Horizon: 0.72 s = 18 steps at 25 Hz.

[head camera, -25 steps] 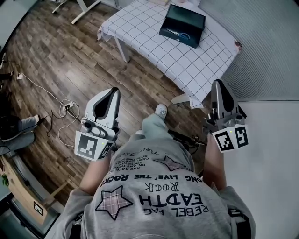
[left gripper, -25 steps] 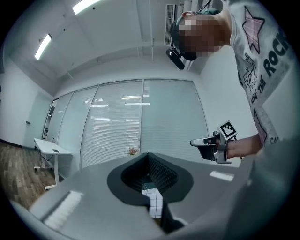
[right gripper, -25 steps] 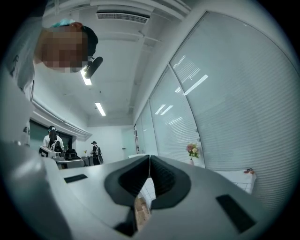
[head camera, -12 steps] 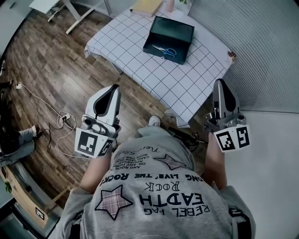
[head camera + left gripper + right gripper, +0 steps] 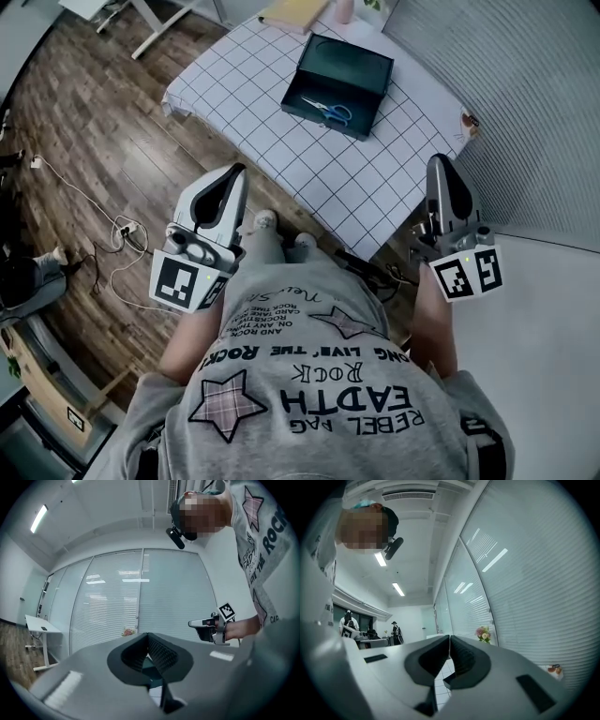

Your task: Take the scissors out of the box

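Open-topped box (image 5: 361,75), clear from above; dark walls ringing scissors (image 5: 328,109) on all sides. Bare checked cloth on table (image 5: 309,178) between near edge and box. Close along right side, blinds wall (image 5: 525,94). Just behind box, yellow item (image 5: 292,13).

Bright, even indoor light, soft shadows. Ceiling strip lights (image 5: 38,518) blow out; reflections streak glass wall (image 5: 140,597). Heavy fisheye w/ dark round edges; near foreground soft.

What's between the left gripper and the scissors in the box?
Head view: some wooden floor, then checked tablecloth up to the box holding the scissors.
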Tool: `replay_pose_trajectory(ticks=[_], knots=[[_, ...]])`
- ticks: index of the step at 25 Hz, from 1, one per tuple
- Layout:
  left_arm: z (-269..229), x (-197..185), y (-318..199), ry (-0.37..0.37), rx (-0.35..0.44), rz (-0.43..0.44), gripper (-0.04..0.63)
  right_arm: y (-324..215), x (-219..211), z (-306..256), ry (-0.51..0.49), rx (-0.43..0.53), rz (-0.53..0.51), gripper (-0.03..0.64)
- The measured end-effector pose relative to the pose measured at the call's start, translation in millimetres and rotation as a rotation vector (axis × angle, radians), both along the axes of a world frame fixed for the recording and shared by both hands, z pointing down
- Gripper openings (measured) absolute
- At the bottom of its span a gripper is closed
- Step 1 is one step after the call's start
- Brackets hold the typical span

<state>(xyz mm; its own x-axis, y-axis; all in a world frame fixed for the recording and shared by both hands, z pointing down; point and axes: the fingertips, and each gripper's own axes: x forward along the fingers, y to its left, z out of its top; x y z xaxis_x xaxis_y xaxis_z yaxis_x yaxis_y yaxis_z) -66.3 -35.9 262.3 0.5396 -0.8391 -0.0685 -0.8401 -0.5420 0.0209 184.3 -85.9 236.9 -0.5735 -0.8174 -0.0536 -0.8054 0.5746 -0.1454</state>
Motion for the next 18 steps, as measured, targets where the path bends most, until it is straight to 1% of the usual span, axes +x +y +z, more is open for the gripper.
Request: replay_pose_trajectory(ticks=[3, 6, 8, 11, 12, 15, 18], knots=[[2, -3, -20, 0.004, -0.001, 0.011, 0.003, -16, -5, 2, 0.011, -0.004, 0.003, 0.015], [0, -6, -47, 0.008, 0.013, 0.047, 0.003, -34, -7, 0, 0.008, -0.002, 0.038, 0.015], [0, -6, -66, 0.0, 0.01, 0.099, 0.003, -43, -9, -2, -0.012, -0.006, 0.068, 0.015], [6, -2, -94, -0.016, -0.024, 0.206, 0.003, -59, -14, -8, -0.04, 0.015, 0.112, 0.014], [7, -1, -104, -0.019, -0.027, 0.23, 0.003, -66, -16, -10, -0.04, 0.027, 0.126, 0.014], [5, -3, -134, -0.021, 0.004, 0.277, 0.003, -85, -24, -13, -0.026, 0.047, 0.175, 0.014], [8, -6, -156, -0.011, -0.013, 0.336, 0.003, -92, -27, -16, -0.01, 0.083, 0.261, 0.014]])
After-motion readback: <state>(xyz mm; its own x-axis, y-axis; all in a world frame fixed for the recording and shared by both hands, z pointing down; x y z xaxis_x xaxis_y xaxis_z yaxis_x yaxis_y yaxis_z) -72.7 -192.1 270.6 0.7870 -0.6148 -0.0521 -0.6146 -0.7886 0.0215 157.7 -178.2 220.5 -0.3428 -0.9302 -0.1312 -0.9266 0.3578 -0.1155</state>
